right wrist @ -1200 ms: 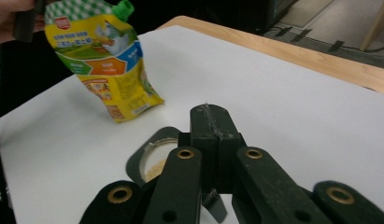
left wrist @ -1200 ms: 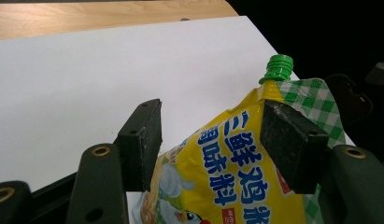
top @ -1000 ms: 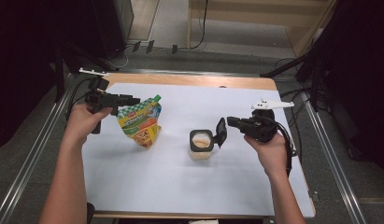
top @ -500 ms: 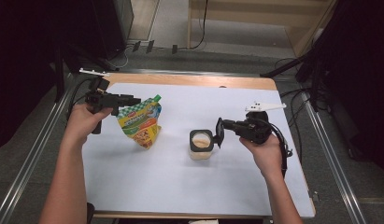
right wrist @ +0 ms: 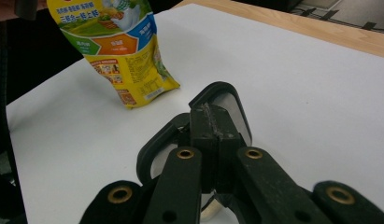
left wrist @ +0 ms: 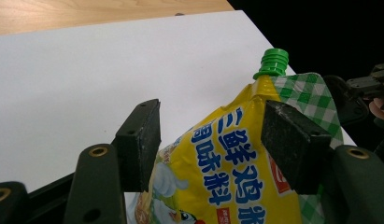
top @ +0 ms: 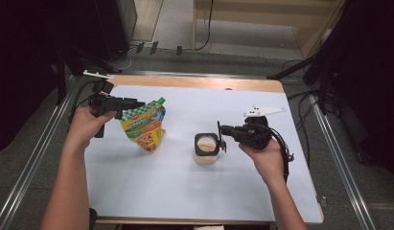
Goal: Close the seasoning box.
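right gripper clamped on lid, now at jar | left gripper grips pouch, unmoved

A lab-like recording space: a white-topped table on a metal frame, cables across the floor.
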Motion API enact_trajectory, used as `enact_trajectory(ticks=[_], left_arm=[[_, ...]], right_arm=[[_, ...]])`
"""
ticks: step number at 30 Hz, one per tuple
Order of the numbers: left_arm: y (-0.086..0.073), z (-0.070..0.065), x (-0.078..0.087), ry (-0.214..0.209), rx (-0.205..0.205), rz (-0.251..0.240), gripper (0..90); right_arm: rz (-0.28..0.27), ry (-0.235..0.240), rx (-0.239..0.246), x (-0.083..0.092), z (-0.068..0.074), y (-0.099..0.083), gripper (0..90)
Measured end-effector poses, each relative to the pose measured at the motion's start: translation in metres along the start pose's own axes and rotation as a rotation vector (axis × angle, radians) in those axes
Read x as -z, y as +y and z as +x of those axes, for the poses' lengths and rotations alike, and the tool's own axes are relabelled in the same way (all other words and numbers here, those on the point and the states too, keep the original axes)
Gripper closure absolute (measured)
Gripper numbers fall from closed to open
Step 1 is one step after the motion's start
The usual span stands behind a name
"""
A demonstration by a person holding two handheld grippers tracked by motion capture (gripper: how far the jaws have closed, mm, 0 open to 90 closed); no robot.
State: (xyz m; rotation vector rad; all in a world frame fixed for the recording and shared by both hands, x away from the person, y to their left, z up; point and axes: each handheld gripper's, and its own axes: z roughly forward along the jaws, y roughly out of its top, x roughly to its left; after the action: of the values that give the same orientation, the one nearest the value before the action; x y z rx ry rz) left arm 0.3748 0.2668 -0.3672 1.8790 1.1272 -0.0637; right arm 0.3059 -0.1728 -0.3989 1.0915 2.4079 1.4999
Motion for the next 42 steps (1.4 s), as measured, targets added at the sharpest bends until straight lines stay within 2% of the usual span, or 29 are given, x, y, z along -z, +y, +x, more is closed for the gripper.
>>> enact_trajectory(ticks=[21, 27, 33, 36, 42], left_arm=[[-0.001, 0.001, -0.001, -0.004, 0.016, 0.009, 38.3], [-0.001, 0.002, -0.002, -0.004, 0.016, 0.012, 38.2], [-0.001, 0.002, -0.002, -0.006, 0.016, 0.014, 38.1], [-0.001, 0.002, -0.003, -0.003, 0.017, 0.019, 38.1], [-0.002, 0.003, -0.003, -0.006, 0.019, 0.021, 38.0]], right_arm=[[0.042, 0.039, 0.029, -0.021, 0.014, -0.004, 90.0], [0.073, 0.049, 0.052, -0.032, 0.019, -0.008, 90.0], [0.100, 0.051, 0.054, -0.041, 0.019, -0.013, 90.0], [0.131, 0.045, 0.061, -0.048, 0.020, -0.017, 90.0], [0.147, 0.046, 0.070, -0.053, 0.021, -0.019, 90.0]])
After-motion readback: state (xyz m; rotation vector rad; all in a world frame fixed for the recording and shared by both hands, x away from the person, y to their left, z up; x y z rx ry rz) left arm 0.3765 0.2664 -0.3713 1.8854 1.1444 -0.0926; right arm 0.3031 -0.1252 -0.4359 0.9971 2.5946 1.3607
